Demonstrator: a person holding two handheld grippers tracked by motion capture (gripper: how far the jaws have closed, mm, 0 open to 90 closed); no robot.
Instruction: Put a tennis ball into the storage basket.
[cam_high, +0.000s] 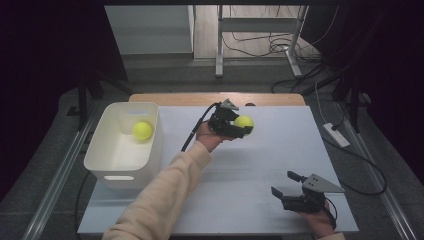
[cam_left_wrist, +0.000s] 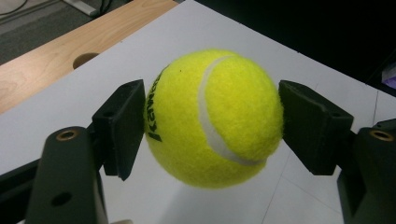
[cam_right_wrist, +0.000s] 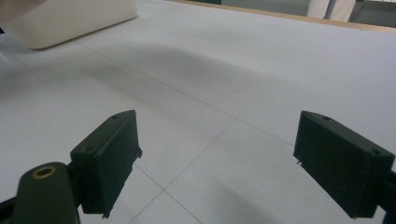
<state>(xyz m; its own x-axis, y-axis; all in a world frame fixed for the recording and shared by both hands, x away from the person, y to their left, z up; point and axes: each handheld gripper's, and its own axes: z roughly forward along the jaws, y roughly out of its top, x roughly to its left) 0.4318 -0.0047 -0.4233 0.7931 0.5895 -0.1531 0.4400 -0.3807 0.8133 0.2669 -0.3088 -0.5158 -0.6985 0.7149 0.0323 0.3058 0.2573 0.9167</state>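
White plastic bin (cam_high: 102, 160) has one tennis ball (cam_high: 142, 130) sitting inside. Left gripper (cam_high: 239, 126) is clamped on a second tennis ball (cam_left_wrist: 215, 119) above the table (cam_high: 280, 150); right gripper (cam_high: 289, 184) has its jaws spread wide, holding nothing.

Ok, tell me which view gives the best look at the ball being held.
The left gripper view: the held ball sits large and sharp between the left tongs, with its white seam and dark lettering readable. In the high view it is a small yellow spot above the white table. The right gripper view looks across bare table.

High view overlooks the white table (cam_high: 280, 165) — tongs' cameras skim it, close-up.
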